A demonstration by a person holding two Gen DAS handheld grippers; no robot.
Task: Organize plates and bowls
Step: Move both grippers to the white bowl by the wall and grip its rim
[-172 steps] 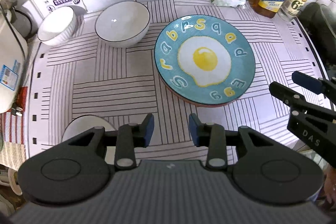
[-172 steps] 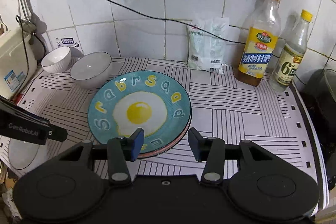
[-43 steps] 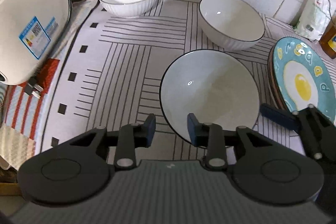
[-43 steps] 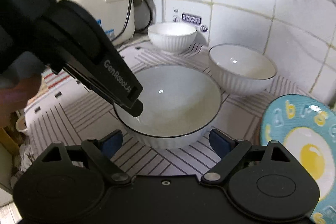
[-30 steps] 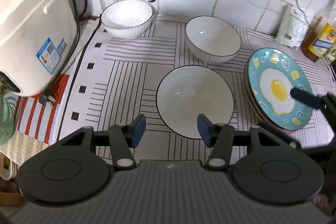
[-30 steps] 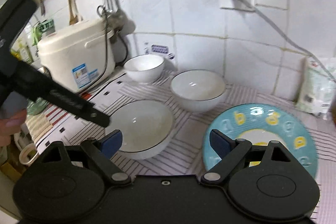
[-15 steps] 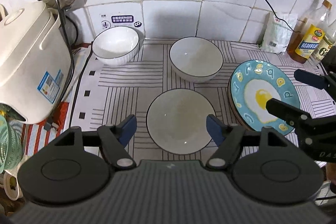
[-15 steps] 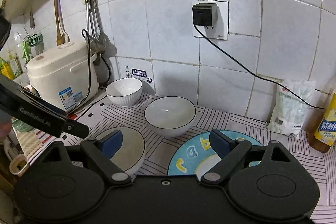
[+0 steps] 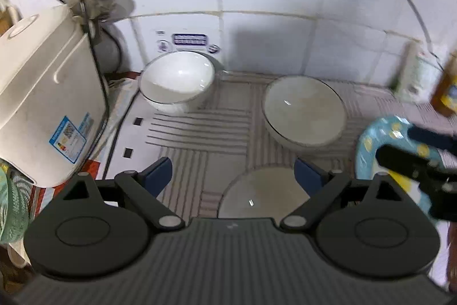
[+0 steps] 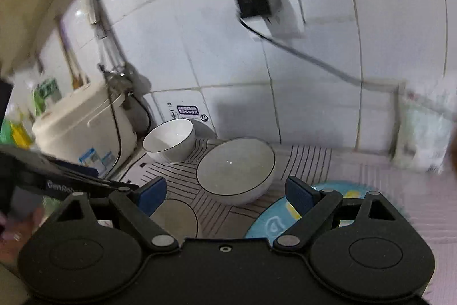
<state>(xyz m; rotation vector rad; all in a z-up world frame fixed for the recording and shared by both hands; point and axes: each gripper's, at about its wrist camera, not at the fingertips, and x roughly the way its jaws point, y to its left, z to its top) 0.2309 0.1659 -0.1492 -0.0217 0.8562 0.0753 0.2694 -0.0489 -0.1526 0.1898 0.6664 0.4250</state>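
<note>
Both my claws are spread wide and holding nothing: left gripper (image 9: 232, 172) hangs over the near bowl (image 9: 258, 195), right gripper (image 10: 225, 195) sits beside it. Middle bowl (image 9: 304, 116) is further back on the striped mat (image 9: 200, 133), and the small bowl (image 9: 177, 85) is by the rice cooker (image 9: 42, 99). Egg plate (image 9: 377, 145) is off to the right, partly hidden.

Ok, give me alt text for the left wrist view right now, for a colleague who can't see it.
The open left gripper hangs empty above three white ceramic bowls on a striped grey mat. A blue egg-print plate sits right, partly behind the right gripper; a cream rice cooker stands left.
</note>
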